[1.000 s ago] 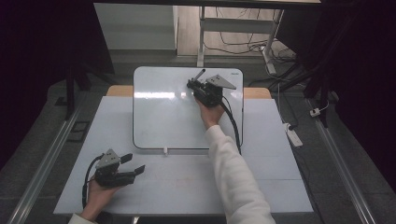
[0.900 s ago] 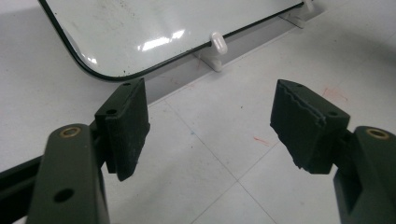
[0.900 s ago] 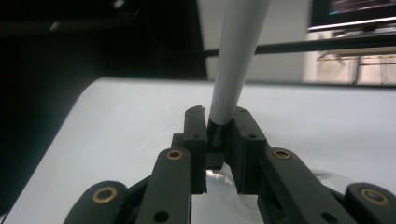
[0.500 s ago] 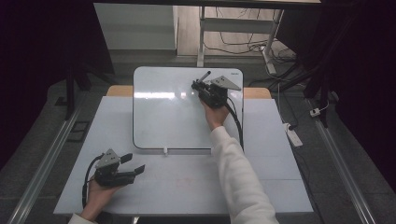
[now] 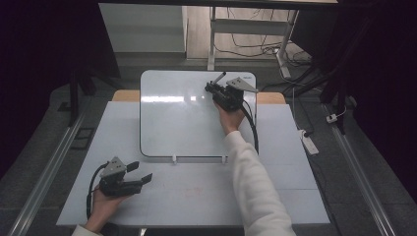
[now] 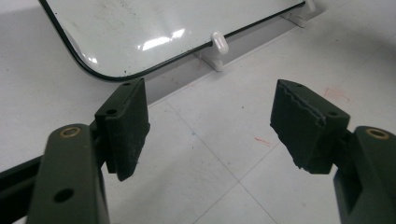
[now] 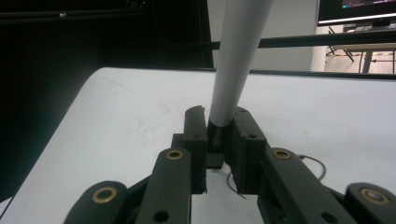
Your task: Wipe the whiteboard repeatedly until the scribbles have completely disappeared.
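Left gripper: nearest, at the near left of the table, held in the left hand. Its jaws stand wide apart with nothing between them; in the left gripper view only bare table shows in the gap.
Left gripper and board: the jaws point toward the near edge of the whiteboard, close to its rounded corner but apart from it.
Clips: two small white clips sit on the board's near edge, beyond the left jaws.
Right arm: a white sleeve reaches from the near edge across the table and over the board.
Right gripper: held in the right hand over the far right part of the board, well apart from the left gripper.
Right gripper's hold: the jaws are closed tight on the marker, gripping its dark lower end.
Marker: a pale grey barrel, rising from between the right jaws and tilted away from the gripper; in the high view it sticks out toward the board's far edge.
Marker tip: hidden between the jaws, so contact with the board cannot be told.
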Available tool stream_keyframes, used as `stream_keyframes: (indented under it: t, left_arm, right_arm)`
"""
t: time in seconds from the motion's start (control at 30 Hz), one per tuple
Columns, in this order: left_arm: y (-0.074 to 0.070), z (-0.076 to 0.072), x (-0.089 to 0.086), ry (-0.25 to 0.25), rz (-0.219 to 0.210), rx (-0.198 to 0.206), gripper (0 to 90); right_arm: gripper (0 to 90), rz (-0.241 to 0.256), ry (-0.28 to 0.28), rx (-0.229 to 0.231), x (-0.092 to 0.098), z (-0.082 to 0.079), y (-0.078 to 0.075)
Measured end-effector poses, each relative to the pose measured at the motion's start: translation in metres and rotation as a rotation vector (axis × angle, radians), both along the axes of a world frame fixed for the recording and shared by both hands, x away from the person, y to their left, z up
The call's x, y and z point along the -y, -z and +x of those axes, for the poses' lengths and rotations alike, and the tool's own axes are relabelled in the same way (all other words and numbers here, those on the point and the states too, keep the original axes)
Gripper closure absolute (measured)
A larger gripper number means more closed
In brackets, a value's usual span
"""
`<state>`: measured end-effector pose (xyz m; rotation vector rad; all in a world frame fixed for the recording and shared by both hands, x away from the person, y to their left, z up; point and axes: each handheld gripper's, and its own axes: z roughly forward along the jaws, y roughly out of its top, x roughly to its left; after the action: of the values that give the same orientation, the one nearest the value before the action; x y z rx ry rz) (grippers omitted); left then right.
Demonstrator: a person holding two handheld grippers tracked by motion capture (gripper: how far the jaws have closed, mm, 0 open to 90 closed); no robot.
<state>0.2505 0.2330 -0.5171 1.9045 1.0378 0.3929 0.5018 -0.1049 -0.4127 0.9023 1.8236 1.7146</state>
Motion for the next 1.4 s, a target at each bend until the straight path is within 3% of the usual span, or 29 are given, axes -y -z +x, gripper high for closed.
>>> stream_keyframes:
  t: [0.1,0.17,0.23,0.37,0.43,0.53,0.67,0.73,0.8,0.87,1.03,1.1,1.23,1.3,1.4]
  left_arm:
    - [0.000,-0.001,0.000,-0.002,-0.002,0.004,28.8]
    - [0.000,0.000,0.000,-0.001,-0.003,0.002,28.8]
    - [0.000,0.001,0.000,0.001,-0.008,0.001,28.8]
    - [0.000,0.001,0.000,0.000,-0.009,-0.001,28.8]
    - [0.000,0.000,0.000,-0.001,-0.006,0.001,28.8]
    - [-0.001,-0.001,0.000,-0.002,-0.009,0.001,28.8]
    - [0.000,0.001,0.000,-0.004,-0.010,-0.001,28.8]
    - [0.000,0.001,0.000,-0.004,-0.009,-0.001,28.8]
    - [0.000,0.001,0.000,-0.006,-0.010,-0.002,28.8]
    - [0.000,0.001,0.000,-0.005,-0.007,-0.001,28.8]
    - [0.000,0.000,-0.002,-0.009,-0.007,0.002,28.8]
    - [0.000,0.001,-0.002,-0.008,-0.010,0.000,28.8]
    - [0.000,0.002,-0.001,-0.006,-0.007,0.001,28.8]
    - [0.000,0.000,-0.001,-0.005,-0.004,0.003,28.8]
    - [-0.001,-0.001,-0.001,-0.006,-0.006,0.005,28.8]
  right_arm:
    - [77.5,0.007,0.052,0.009,0.012,0.004,-0.003]
    - [77.6,0.054,0.075,-0.006,0.023,0.007,-0.005]
    - [77.5,0.045,0.072,-0.005,0.021,0.004,-0.004]
    - [77.6,0.011,0.005,-0.006,0.004,-0.006,0.007]
    - [77.6,0.024,0.002,-0.013,0.008,-0.004,0.007]
    - [77.6,0.047,0.078,0.000,0.026,0.001,0.000]
    - [77.6,0.090,0.115,-0.005,0.042,0.007,-0.006]
    - [77.6,0.082,0.101,-0.004,0.037,0.006,-0.004]
    - [77.6,0.041,0.055,-0.001,0.026,0.002,-0.001]
    - [77.6,-0.003,0.044,0.015,0.020,0.000,-0.001]
    - [77.6,0.075,0.126,0.005,0.044,0.008,-0.006]
    - [77.6,0.066,0.124,0.009,0.042,0.004,-0.004]
    - [77.6,0.020,0.056,0.007,0.028,-0.006,0.006]
    - [77.6,0.036,0.063,0.000,0.034,-0.005,0.005]
    - [77.6,0.064,0.120,0.001,0.045,0.000,0.000]
